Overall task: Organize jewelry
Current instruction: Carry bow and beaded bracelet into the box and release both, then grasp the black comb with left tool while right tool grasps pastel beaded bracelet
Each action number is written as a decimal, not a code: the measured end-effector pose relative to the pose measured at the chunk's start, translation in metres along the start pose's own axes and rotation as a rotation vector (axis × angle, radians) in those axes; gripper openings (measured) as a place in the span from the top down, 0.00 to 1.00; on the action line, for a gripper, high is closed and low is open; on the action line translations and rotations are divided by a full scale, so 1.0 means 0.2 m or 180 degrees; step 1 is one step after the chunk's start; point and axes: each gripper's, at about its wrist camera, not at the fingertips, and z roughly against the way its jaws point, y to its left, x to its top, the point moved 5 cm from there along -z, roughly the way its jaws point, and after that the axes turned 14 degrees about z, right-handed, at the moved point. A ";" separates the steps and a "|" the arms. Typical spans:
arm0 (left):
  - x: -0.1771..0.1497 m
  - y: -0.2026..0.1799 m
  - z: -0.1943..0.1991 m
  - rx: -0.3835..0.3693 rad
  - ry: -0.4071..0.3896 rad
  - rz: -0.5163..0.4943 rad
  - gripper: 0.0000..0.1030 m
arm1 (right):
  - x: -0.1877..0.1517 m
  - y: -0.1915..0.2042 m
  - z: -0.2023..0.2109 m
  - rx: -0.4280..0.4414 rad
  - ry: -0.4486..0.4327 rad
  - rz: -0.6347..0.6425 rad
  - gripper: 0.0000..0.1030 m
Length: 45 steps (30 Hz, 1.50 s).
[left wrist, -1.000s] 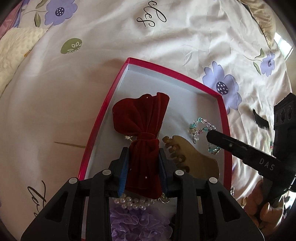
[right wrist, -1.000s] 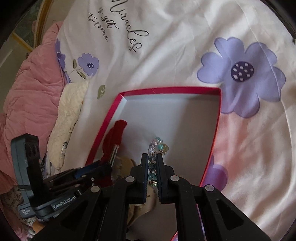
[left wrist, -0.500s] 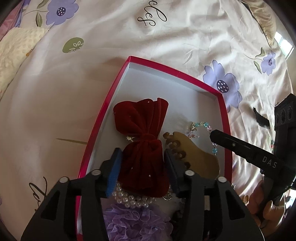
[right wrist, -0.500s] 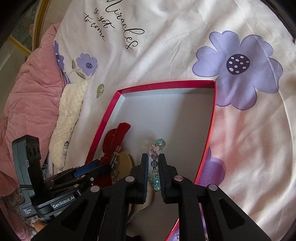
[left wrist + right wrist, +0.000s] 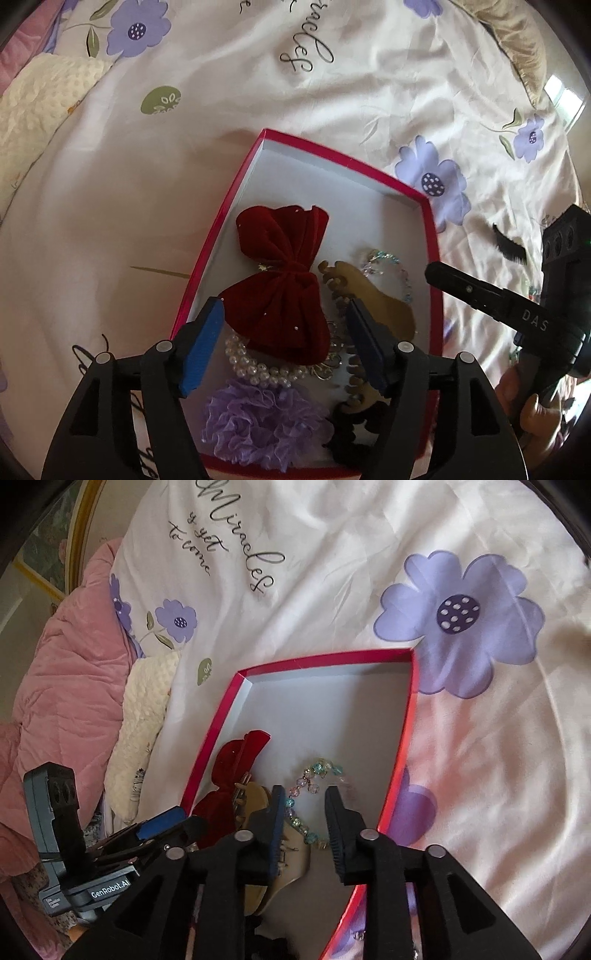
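Both just been opening: left gripper (image 5: 286, 325) wide, pads clear of the red bow (image 5: 282, 284) lying between them; right gripper (image 5: 304, 812) parted more narrowly, pads off the bead bracelet (image 5: 314, 797) resting on the box floor just ahead of and between its tips. Everything sits in the red-rimmed box (image 5: 332, 155): bow at the left gripper's tips, pearl strand (image 5: 258, 365) and purple ruffle (image 5: 258, 417) under and behind the tips, tan claw clip (image 5: 373, 295) just off the right pad, bracelet beyond that. Likely trouble on pulling back: velvet catching a blue pad and dragging the bow; the right pad knocking the clip's teeth; a bead loop hooking the right gripper's left tip, which stands very close to the strand, and coming up with it. Also the two grippers close together over the near end of the box, so a sideways swing risks a bump. Thin rim and soft bedsheet (image 5: 369, 554) beneath, so a downward press on the rim could tip the box and spill things. Open floor ahead of both tips toward the far corner; free room upward; bare sheet beyond the rim on every side, with a black lash-like piece (image 5: 509, 245) lying outside, right of the left gripper.
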 end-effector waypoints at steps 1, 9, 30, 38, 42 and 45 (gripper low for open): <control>0.00 -0.01 0.01 -0.0012 -0.0015 -0.0006 0.33 | 0.00 0.00 0.02 -0.0004 -0.0019 0.0005 0.71; -0.04 -0.14 0.12 -0.0168 -0.0067 -0.0112 0.32 | -0.07 -0.04 0.25 -0.0089 -0.0194 -0.0060 0.68; -0.52 -0.87 0.10 -0.0695 0.0419 -0.0884 0.28 | -0.55 -0.70 1.14 -0.1134 -0.0498 -0.0651 0.57; -0.72 -1.17 0.06 -0.0809 0.0593 -0.1180 0.28 | -0.62 -0.91 1.34 -0.1407 -0.0555 -0.0848 0.54; -0.68 -1.34 -0.01 -0.0748 0.0527 -0.1371 0.26 | -0.59 -1.00 1.39 -0.1468 -0.0554 -0.0868 0.50; -0.60 -1.49 -0.10 -0.0633 0.0438 -0.1657 0.23 | -0.56 -1.05 1.38 -0.1488 -0.0507 -0.0849 0.42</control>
